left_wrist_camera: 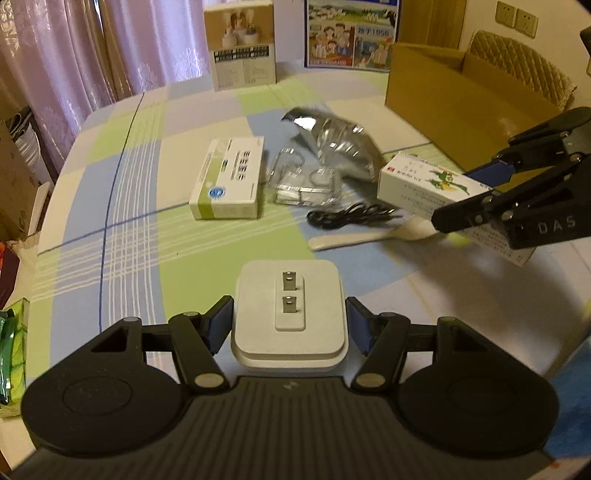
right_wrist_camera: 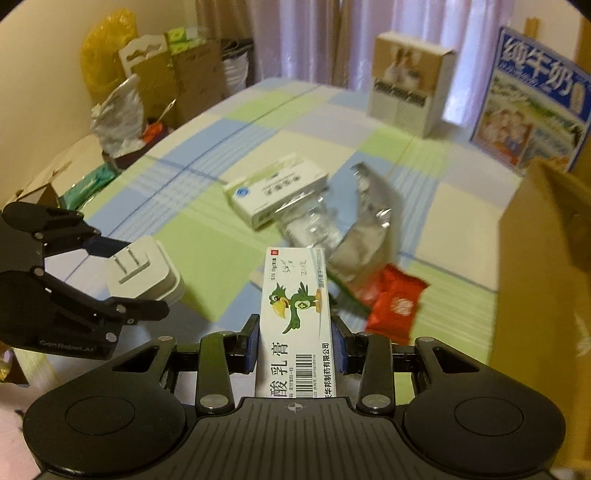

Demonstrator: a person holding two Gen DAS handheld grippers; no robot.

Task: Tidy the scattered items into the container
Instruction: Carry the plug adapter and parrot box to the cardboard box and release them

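Observation:
My left gripper (left_wrist_camera: 290,325) is shut on a white plug adapter (left_wrist_camera: 289,317), prongs facing up, held above the checked tablecloth. My right gripper (right_wrist_camera: 294,343) is shut on a long white ointment box (right_wrist_camera: 295,317) printed with a green bird. In the left wrist view that box (left_wrist_camera: 428,184) and the right gripper (left_wrist_camera: 476,192) hang at the right, above the table. The open cardboard box (left_wrist_camera: 465,96) stands at the back right. On the cloth lie a green-and-white medicine box (left_wrist_camera: 229,181), a silver foil bag (left_wrist_camera: 340,144), clear plastic packaging (left_wrist_camera: 306,181), a black cable (left_wrist_camera: 347,216), a white spoon (left_wrist_camera: 365,236) and a red packet (right_wrist_camera: 395,302).
A tan product box (left_wrist_camera: 243,40) and a blue milk carton (left_wrist_camera: 351,33) stand at the table's far edge before the curtains. Bags and cartons (right_wrist_camera: 147,85) crowd the floor past the left edge. A quilted chair back (left_wrist_camera: 517,59) is behind the cardboard box.

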